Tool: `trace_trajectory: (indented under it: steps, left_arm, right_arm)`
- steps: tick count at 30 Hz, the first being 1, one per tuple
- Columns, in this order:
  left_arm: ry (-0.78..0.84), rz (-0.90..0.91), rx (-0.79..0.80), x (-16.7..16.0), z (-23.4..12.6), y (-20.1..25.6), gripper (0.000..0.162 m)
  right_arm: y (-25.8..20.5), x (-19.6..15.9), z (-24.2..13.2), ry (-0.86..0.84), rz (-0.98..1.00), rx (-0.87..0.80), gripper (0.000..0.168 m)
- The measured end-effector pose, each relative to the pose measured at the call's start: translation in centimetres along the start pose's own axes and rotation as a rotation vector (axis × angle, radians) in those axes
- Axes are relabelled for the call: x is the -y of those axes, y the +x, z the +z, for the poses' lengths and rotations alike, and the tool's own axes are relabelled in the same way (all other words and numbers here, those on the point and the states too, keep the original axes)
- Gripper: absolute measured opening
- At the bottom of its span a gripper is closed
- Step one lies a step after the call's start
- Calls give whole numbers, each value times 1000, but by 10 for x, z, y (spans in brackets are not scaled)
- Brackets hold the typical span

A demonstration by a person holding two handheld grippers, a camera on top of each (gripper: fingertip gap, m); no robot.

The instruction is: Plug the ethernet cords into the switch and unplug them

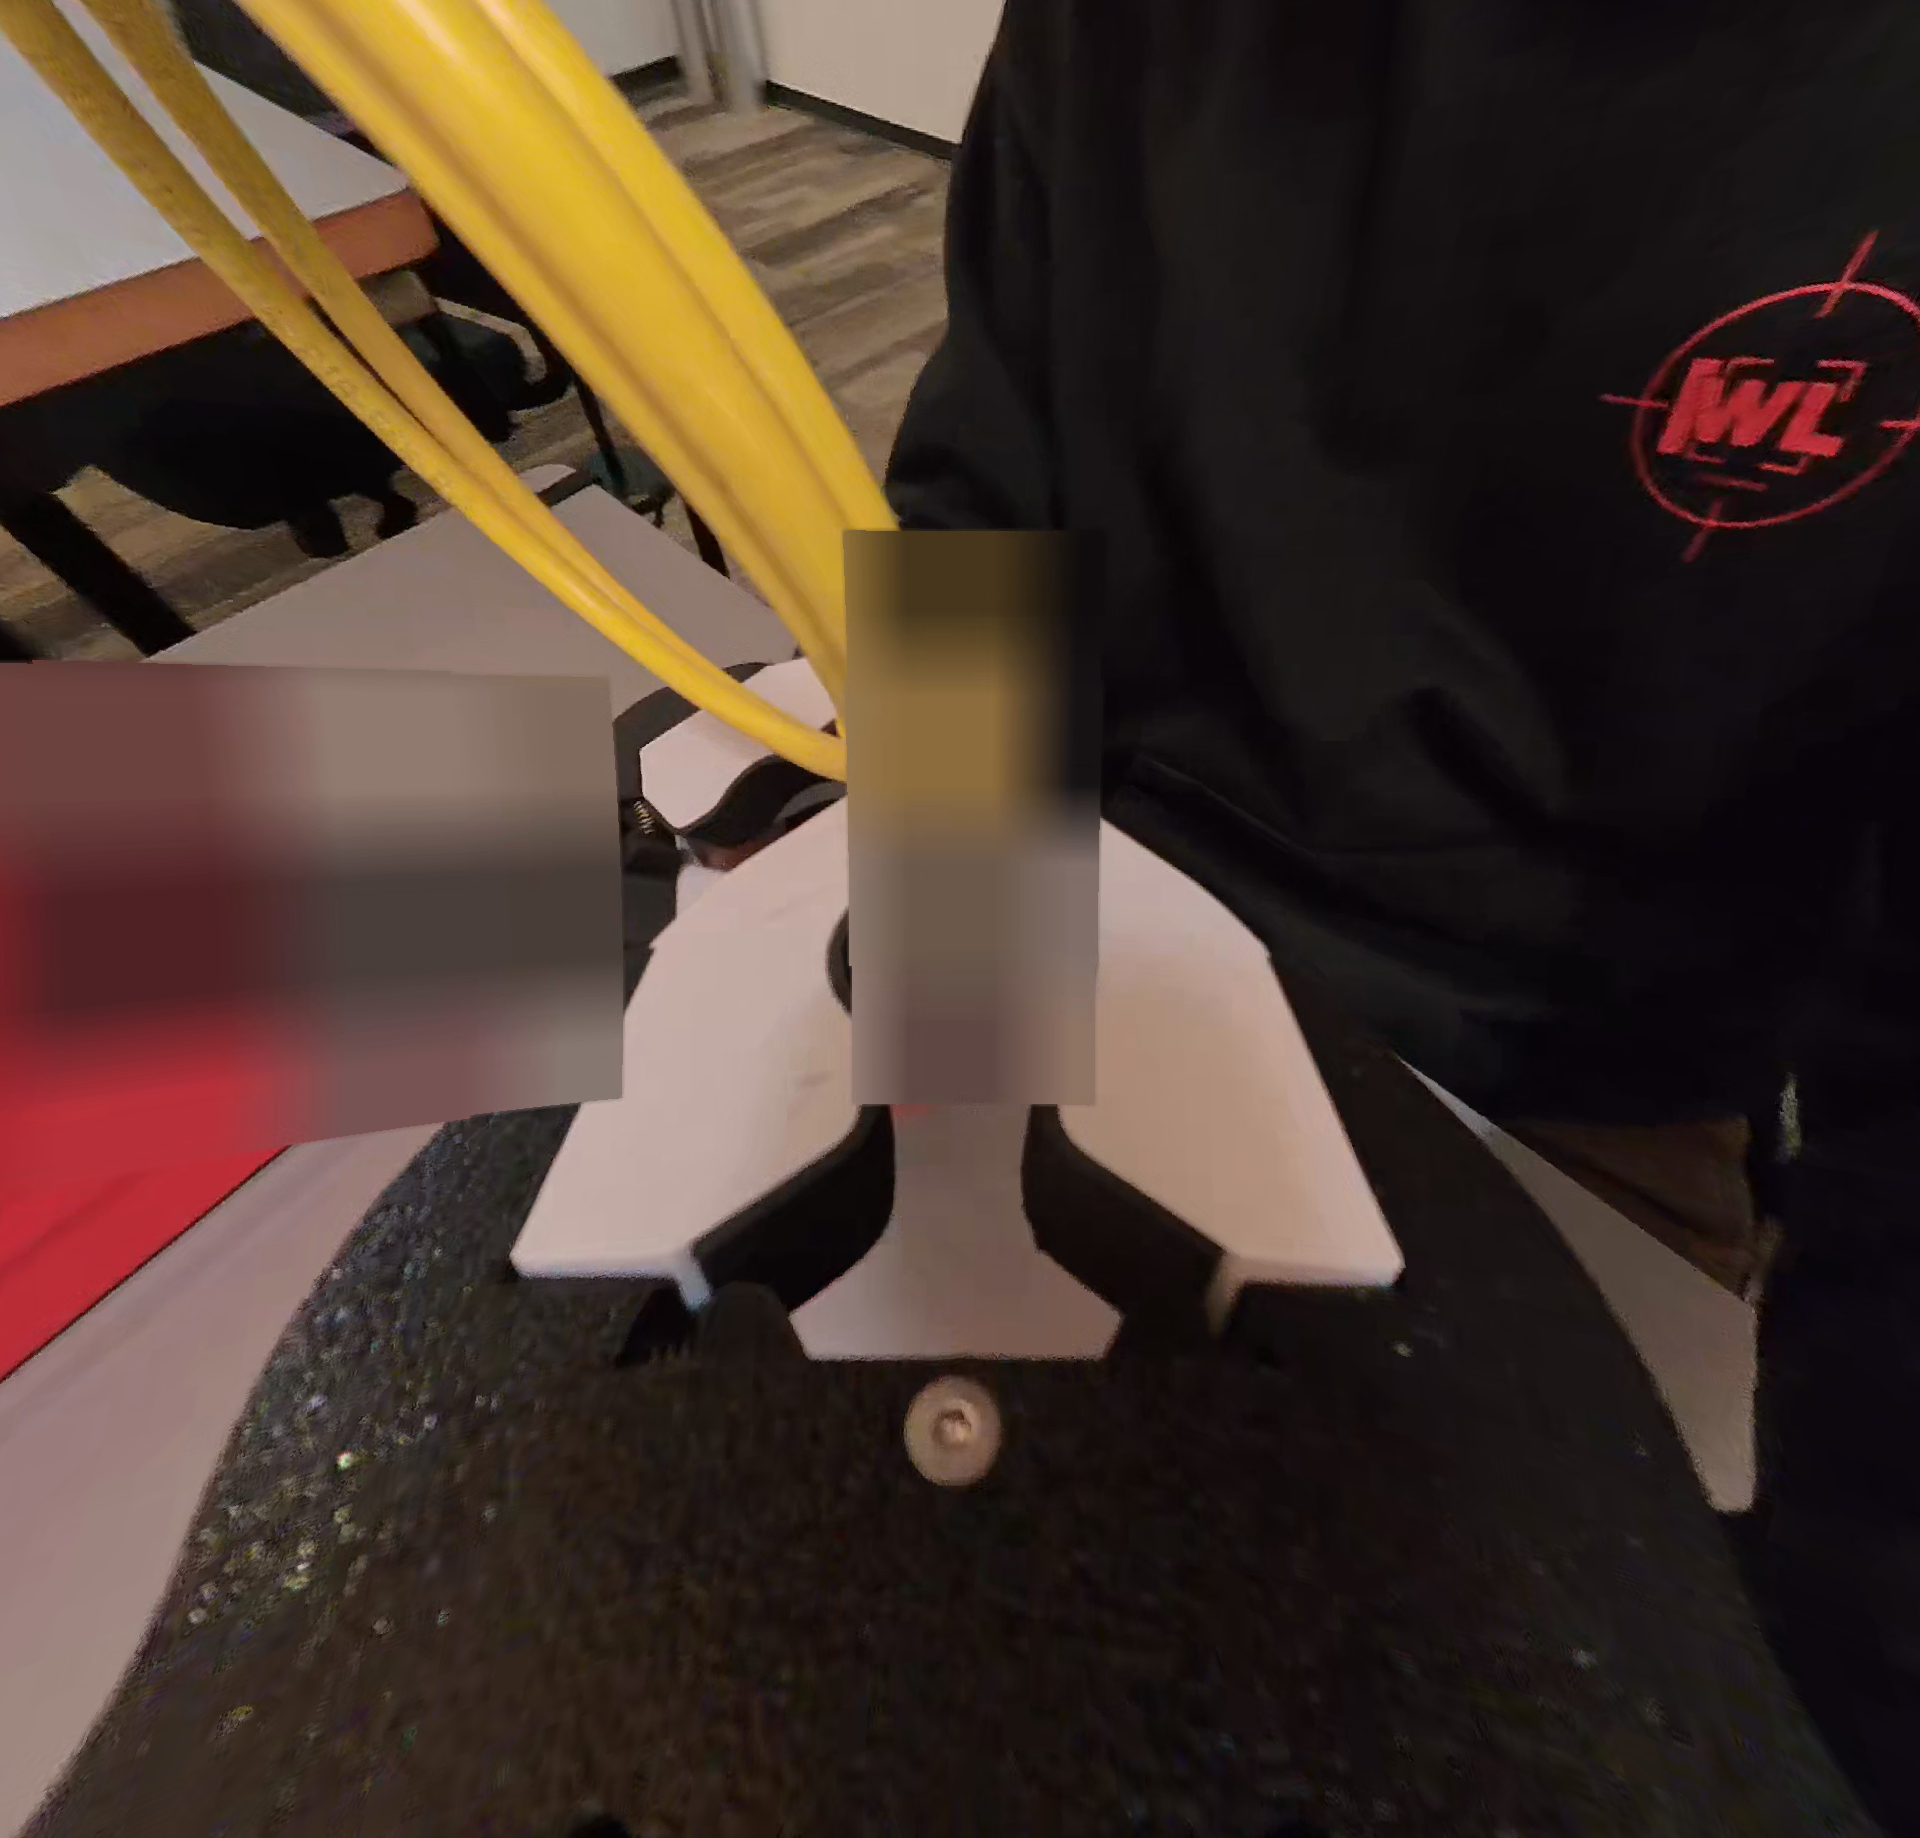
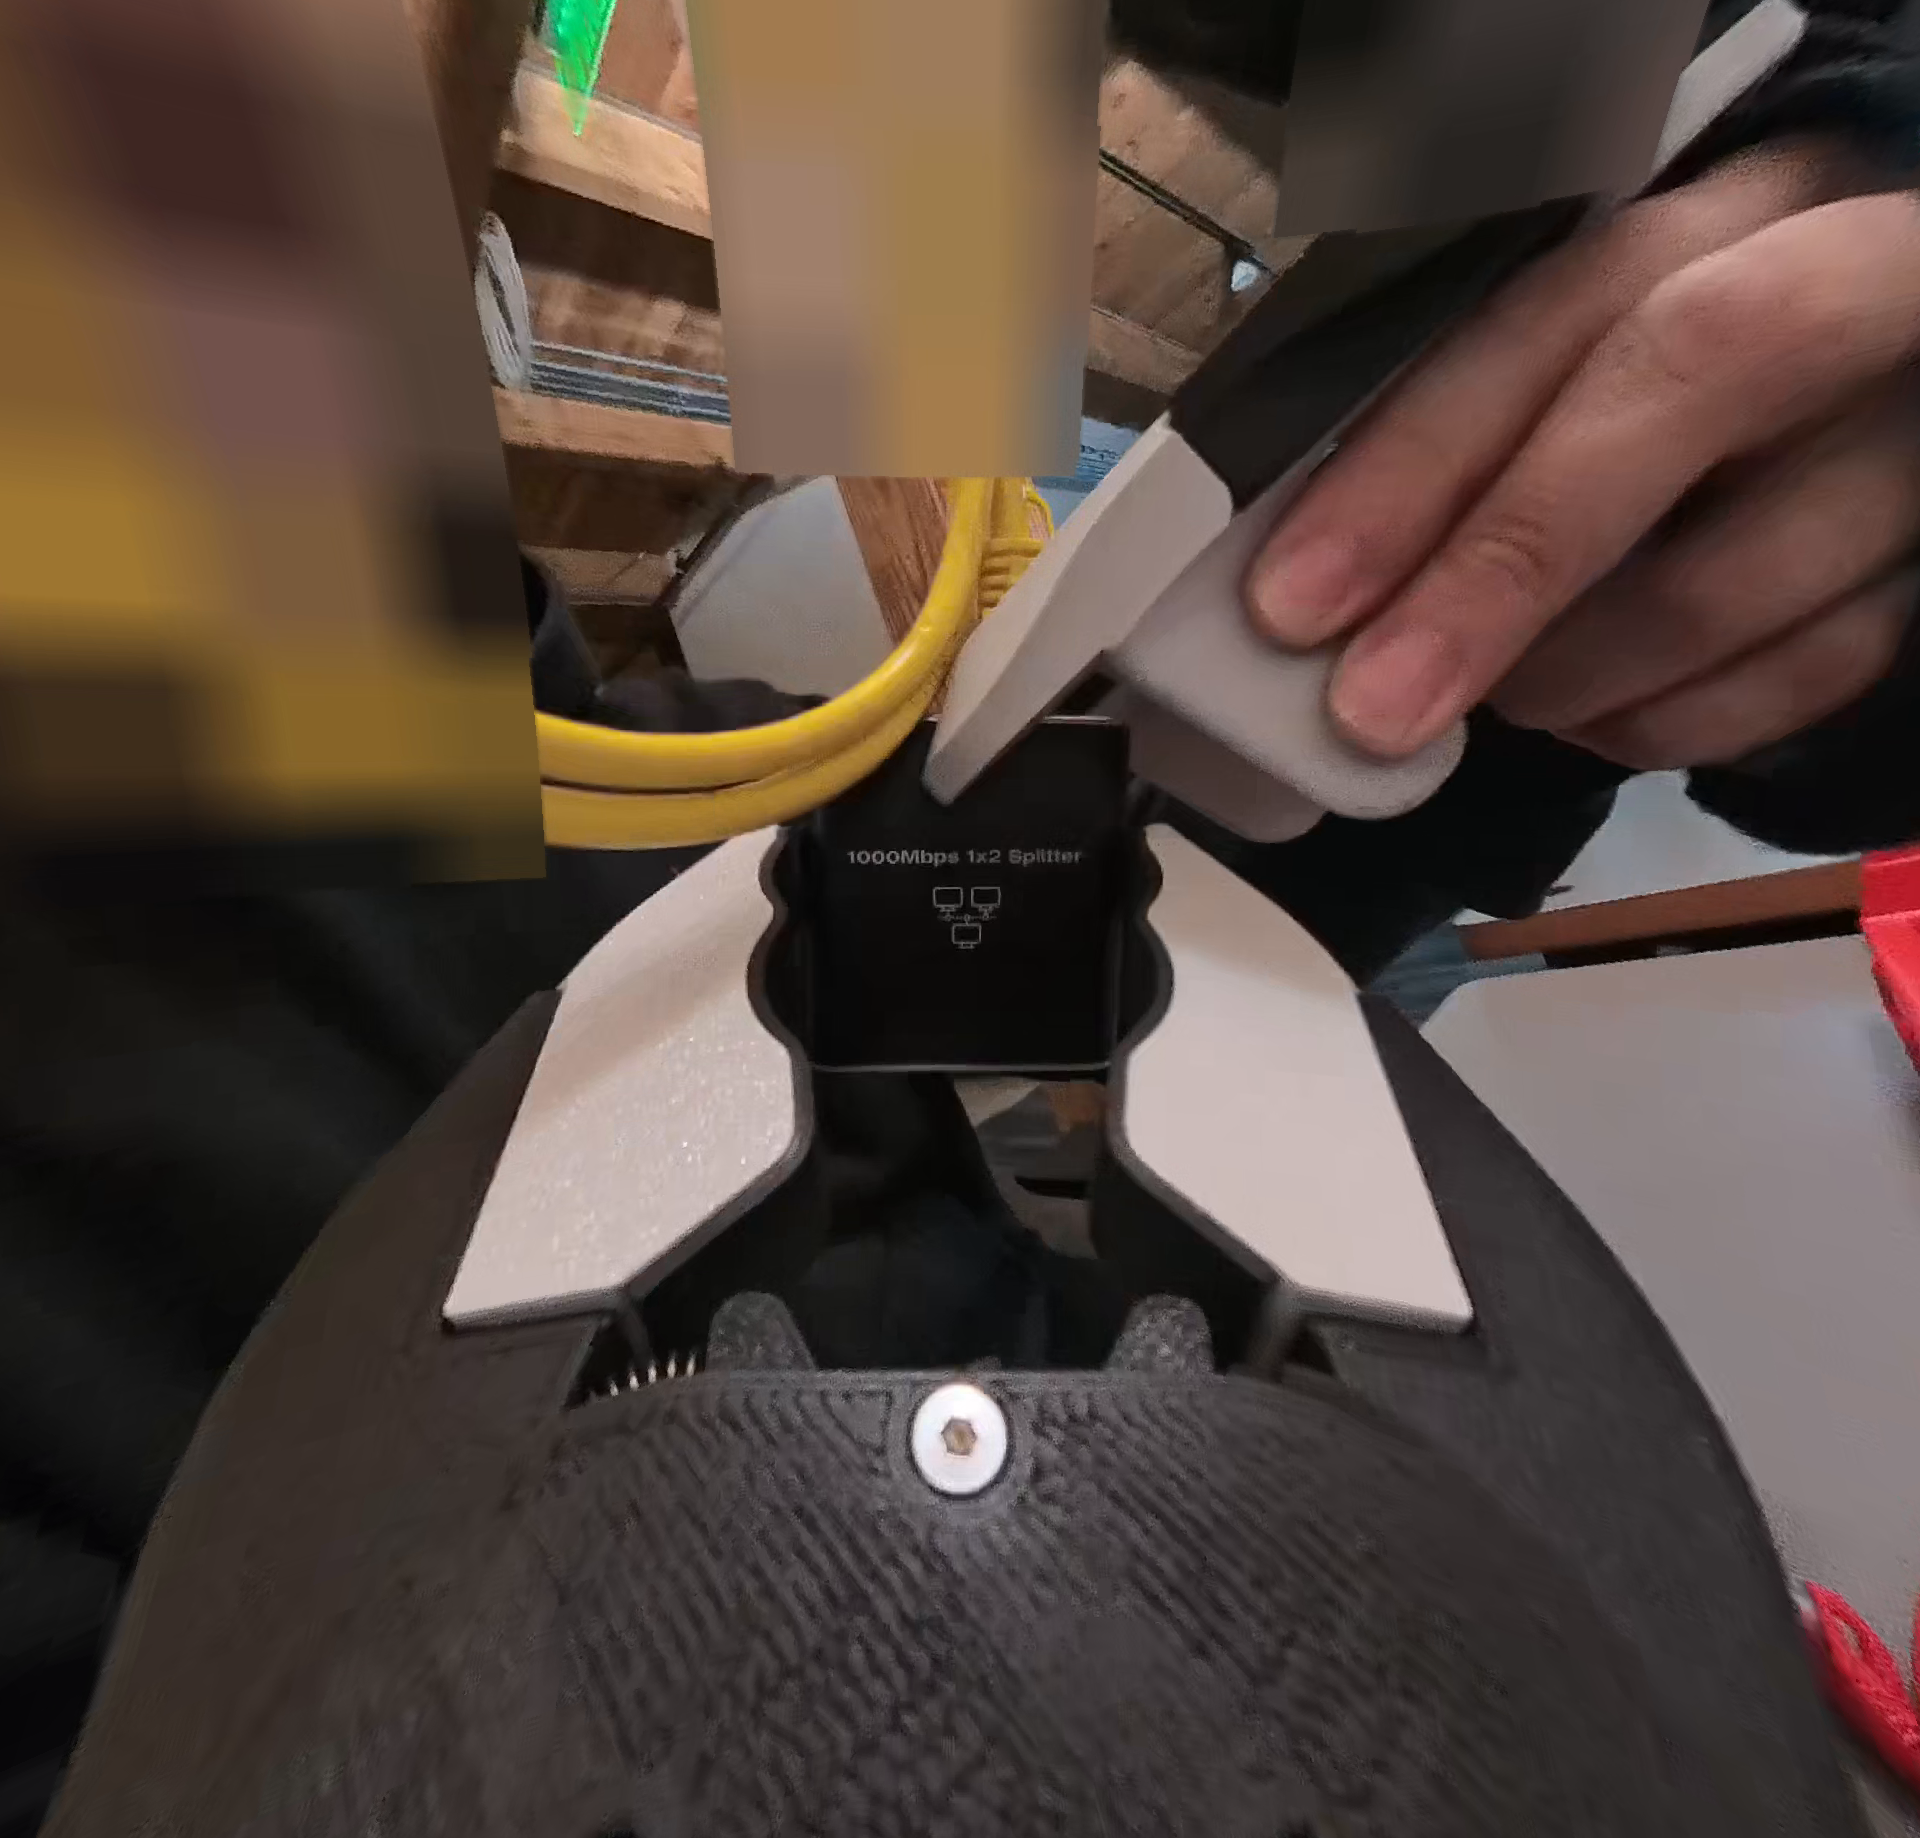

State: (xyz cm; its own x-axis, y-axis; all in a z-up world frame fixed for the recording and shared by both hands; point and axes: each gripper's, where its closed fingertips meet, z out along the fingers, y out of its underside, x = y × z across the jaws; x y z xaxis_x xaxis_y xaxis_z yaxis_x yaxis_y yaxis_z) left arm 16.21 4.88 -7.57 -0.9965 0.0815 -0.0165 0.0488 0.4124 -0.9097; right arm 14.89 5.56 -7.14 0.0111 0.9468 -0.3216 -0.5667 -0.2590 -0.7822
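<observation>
My right gripper (image 2: 961,853) is shut on a small black ethernet switch (image 2: 961,978), which sits flat between its white fingers (image 2: 665,1061). Several yellow ethernet cords (image 2: 727,749) loop behind the switch, and one yellow plug (image 2: 1006,552) points down at its far edge. My left gripper (image 2: 1039,666), held by a hand (image 2: 1610,458), comes in from the right with a finger on that far edge. In the left wrist view the left gripper (image 1: 971,853) has its fingers close together where the yellow cords (image 1: 582,230) end. A mosaic patch hides the tips.
A person in a black sweater (image 1: 1351,541) stands close on the right. A white table with an orange edge (image 1: 208,261) is at the back left, and a red surface (image 1: 104,1217) at the left. The right wrist view shows wooden shelves (image 2: 603,178), a white tabletop (image 2: 1662,1113) and a red object (image 2: 1891,936). My two grippers' fingertips are within a few centimetres of each other.
</observation>
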Motion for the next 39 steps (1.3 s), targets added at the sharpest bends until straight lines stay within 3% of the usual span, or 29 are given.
trace_trajectory:
  steps: [1, 6, 10, 15, 19, 21, 26, 29, 33, 36, 39]
  left_arm:
    - [-1, 0, -13, 0, 1, 1, 26]
    - [-71, -13, 13, -14, 1, -2, 26]
    - [-71, -7, 17, -12, 3, 1, 26]
    - [-48, -125, 203, -15, -13, -21, 33]
    - [-31, -163, 441, -13, -31, -43, 63]
    - [3, -149, 559, -1, -40, -53, 65]
    - [-17, -100, 658, 12, -42, -66, 12]
    - [-22, -201, 782, 10, -49, -82, 8]
    - [-33, -459, 1173, -12, -83, -107, 7]
    - [-75, -579, 1364, -33, -102, -111, 9]
    - [-137, -516, 1307, -34, -89, -111, 11]
  right_arm:
    - [0, -2, 1, -13, -18, -5, 61]
    - [13, -7, 4, -87, -117, -141, 64]
    - [11, -12, 7, -136, -222, -126, 67]
    - [24, 3, -6, -129, -313, -297, 65]
    - [53, 6, -29, -208, -383, -557, 64]
    - [62, 5, -37, -237, -403, -624, 64]
    - [67, -1, -33, -264, -390, -635, 65]
    - [73, 7, -37, -237, -423, -707, 65]
    - [85, 25, -61, -176, -462, -895, 65]
    - [91, 28, -73, -165, -452, -976, 65]
    - [95, 19, -73, -185, -394, -951, 64]
